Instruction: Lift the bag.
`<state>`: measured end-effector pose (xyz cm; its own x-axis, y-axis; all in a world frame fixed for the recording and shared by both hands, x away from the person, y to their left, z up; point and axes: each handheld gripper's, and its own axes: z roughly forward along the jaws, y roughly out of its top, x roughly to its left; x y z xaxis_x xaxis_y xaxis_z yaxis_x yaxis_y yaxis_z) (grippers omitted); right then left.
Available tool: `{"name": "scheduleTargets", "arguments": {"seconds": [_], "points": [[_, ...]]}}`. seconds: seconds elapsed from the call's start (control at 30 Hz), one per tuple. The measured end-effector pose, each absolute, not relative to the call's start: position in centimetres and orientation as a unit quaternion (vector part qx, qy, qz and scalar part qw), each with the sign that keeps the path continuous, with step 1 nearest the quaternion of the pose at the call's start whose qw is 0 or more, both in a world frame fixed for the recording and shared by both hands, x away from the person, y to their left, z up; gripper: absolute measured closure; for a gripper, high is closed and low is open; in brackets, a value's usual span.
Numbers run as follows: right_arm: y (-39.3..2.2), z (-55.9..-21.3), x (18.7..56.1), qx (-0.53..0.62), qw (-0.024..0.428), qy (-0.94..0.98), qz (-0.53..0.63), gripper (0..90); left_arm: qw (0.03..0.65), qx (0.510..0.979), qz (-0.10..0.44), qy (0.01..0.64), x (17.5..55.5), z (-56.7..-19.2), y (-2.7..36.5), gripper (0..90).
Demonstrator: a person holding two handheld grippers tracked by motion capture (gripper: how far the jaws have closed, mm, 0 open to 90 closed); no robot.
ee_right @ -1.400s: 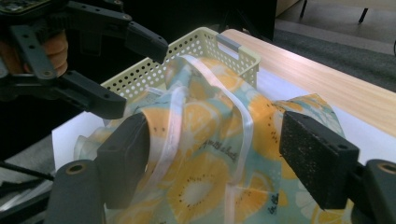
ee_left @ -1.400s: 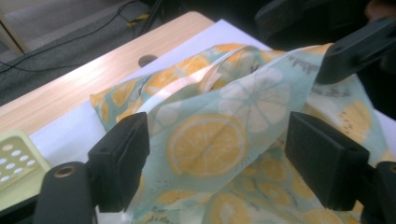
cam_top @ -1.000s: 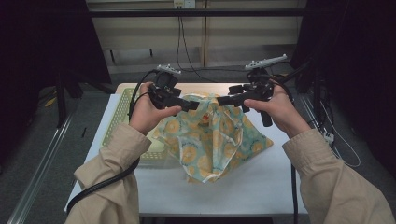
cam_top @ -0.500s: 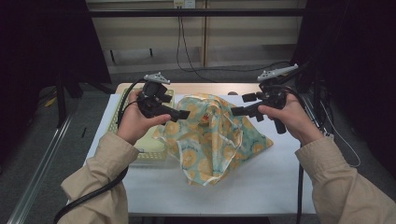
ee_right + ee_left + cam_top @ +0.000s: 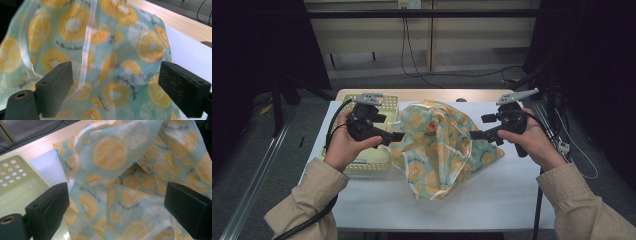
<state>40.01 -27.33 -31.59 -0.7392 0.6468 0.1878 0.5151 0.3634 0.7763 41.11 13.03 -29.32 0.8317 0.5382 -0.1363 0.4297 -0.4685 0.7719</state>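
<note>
Mint-green cloth (image 5: 439, 145) printed with orange slices lies heaped on the white surface (image 5: 492, 200), its left edge draped over a pale green basket (image 5: 377, 102). We hold the left gripper (image 5: 398, 136) and right gripper (image 5: 473, 134) at either side of it, both with jaws just opened wide, gripping nothing, the cloth ahead of them

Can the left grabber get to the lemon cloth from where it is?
Probably yes. The left gripper has its jaws wide open, just opened, and points straight at the lemon cloth, whose near edge lies right in front of it. Nothing stands between them; the green basket sits off to the side.
</note>
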Motion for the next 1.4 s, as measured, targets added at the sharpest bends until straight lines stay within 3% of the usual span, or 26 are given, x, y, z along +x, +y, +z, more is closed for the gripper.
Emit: {"name": "scheduleTargets", "arguments": {"seconds": [1.4], "points": [[-30.6,-39.8,33.7,0.36,0.108,0.828,0.416,11.5,0.429,0.844,0.084,0.312,35.3,-36.3,18.9,6.9]]}}
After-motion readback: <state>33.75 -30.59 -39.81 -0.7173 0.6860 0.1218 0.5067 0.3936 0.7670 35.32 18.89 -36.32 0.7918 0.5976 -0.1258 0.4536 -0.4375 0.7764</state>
